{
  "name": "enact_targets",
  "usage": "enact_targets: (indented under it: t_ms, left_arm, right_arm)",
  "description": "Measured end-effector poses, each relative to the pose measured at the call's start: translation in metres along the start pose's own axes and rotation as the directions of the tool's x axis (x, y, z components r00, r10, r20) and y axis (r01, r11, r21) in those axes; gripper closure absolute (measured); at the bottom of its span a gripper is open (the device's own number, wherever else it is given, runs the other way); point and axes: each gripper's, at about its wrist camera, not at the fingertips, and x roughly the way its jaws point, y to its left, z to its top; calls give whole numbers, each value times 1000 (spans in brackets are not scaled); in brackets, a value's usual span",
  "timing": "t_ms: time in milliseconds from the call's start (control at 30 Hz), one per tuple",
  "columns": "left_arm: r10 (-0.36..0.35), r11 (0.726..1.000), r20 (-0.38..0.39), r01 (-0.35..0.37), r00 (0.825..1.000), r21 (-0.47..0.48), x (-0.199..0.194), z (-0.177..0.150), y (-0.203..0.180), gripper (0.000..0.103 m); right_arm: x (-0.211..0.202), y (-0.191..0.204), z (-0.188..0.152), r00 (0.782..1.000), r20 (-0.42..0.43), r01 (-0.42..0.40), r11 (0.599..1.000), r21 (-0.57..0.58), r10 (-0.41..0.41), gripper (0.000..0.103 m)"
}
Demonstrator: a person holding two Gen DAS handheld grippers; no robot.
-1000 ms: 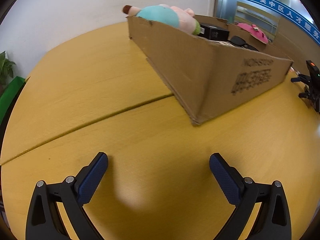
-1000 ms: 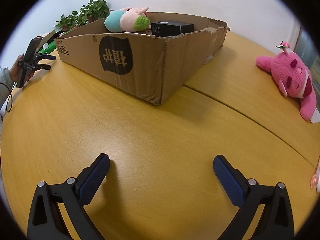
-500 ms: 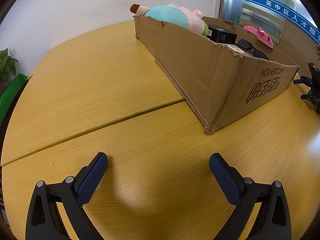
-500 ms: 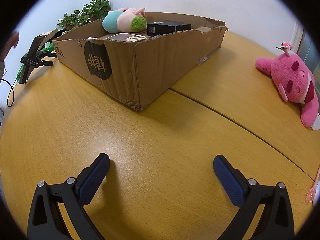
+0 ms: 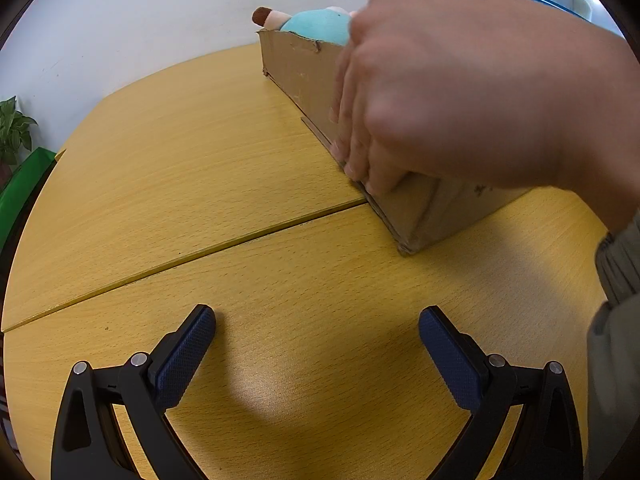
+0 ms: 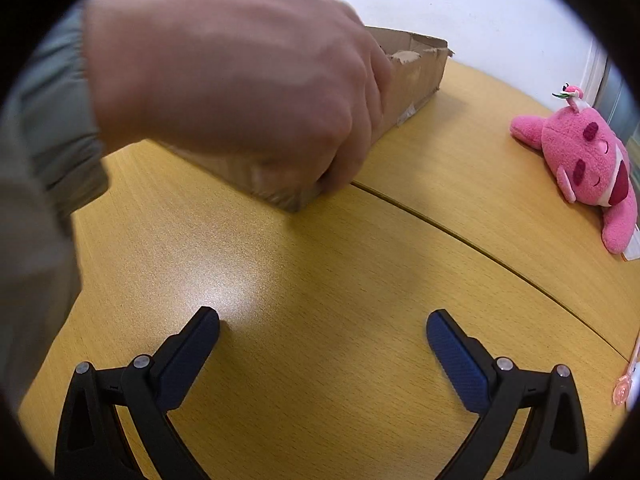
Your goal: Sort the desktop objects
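Wooden table [image 5: 200,160]: bare hand [image 5: 460,92] grips cardboard box [image 5: 304,76]; both grippers [image 5: 316,344] [image 6: 322,344] gape empty; pink plush [image 6: 584,160] probably next.

A smooth, slightly glossy wooden table [image 6: 320,264], a matt, rough-edged cardboard box [image 5: 304,76] and a fuzzy cloth toy [image 6: 588,160] are seen.

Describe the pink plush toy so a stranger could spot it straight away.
Start at the yellow wooden table and find the long cardboard box that a bare hand is gripping at its near corner. To the right of the box, alone on the open tabletop, lies the pink plush toy. It is the only bright pink thing there, with darker pink patches and a small green sprig on its head.
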Motion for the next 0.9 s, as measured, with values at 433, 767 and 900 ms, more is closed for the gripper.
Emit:
enact_targets:
  t_ms: [433,767,900]
  left_arm:
    - [2,1000,1,-2,1000,0,-1,1,1,0]
    - [2,1000,1,-2,1000,0,-3,3,4,0]
    - [2,1000,1,-2,1000,0,-4,4,6,0]
  right_arm:
    - [0,-1,-1,1000,-1,0,1000,-2,0,0]
    - [-1,-2,1,1000,-2,-1,1000,-3,1,0]
    - [-1,-4,2,1000,-2,-1,1000,-3,1,0]
